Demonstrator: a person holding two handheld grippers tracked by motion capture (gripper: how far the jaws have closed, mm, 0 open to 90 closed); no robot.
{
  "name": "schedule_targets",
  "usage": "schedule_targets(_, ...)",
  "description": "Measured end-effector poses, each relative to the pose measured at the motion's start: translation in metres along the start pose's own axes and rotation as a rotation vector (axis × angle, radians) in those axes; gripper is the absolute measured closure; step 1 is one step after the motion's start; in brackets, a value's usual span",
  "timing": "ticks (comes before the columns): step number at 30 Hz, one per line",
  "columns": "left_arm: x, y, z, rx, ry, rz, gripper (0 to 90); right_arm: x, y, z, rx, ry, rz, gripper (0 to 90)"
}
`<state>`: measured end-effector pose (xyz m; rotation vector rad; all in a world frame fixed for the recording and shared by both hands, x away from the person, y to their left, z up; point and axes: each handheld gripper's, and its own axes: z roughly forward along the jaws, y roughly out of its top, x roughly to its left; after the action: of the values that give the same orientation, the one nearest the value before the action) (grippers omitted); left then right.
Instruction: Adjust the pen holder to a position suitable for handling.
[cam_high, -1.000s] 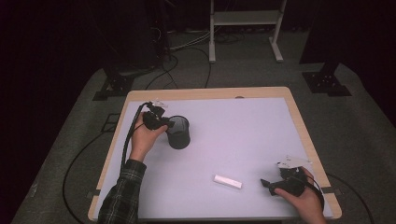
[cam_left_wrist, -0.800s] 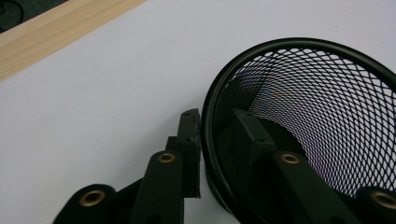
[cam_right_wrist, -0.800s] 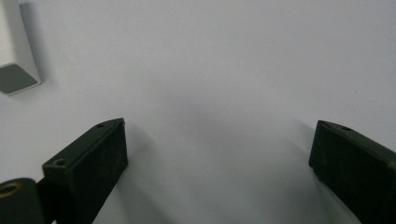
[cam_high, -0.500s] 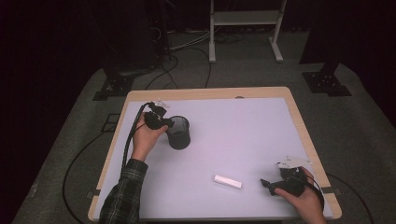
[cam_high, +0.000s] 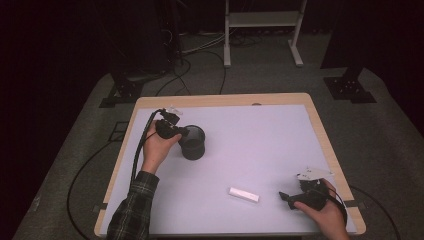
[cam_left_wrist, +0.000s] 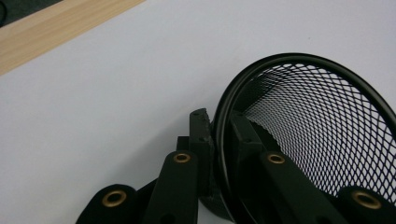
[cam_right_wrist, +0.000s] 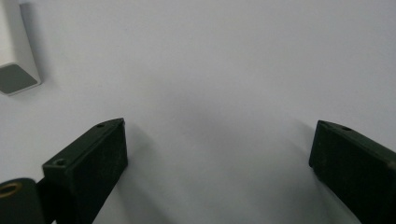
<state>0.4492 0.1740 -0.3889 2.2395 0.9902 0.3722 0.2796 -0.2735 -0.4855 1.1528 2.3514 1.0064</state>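
A black mesh cup (cam_high: 193, 144) stands upright on the left part of the white table (cam_high: 265, 135). My left gripper (cam_high: 183, 132) is shut on its near-left rim. In the left gripper view one jaw lies outside the mesh cup (cam_left_wrist: 322, 116) and one inside, so my left gripper (cam_left_wrist: 219, 133) pinches the wall. A small white bar (cam_high: 244, 194) lies flat near the front edge. Just right of it, my right gripper (cam_high: 285, 196) rests low and points left. In the right gripper view my right gripper (cam_right_wrist: 219, 128) is open wide over bare table, with the white bar (cam_right_wrist: 14, 51) at the upper left.
The table has a wooden border (cam_high: 220, 100). A black cable (cam_high: 140, 150) trails from the left gripper over the left edge. On the floor behind stand a white metal frame (cam_high: 262, 20), loose cables (cam_high: 200, 50) and dark stand bases (cam_high: 350, 85).
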Motion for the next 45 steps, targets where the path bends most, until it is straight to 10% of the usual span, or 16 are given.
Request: schedule_targets(45,-0.055,-0.015,-0.030,0.042,-0.156,0.071,82.6,0.000,0.000,0.000,0.001,0.000,0.000,3.6)
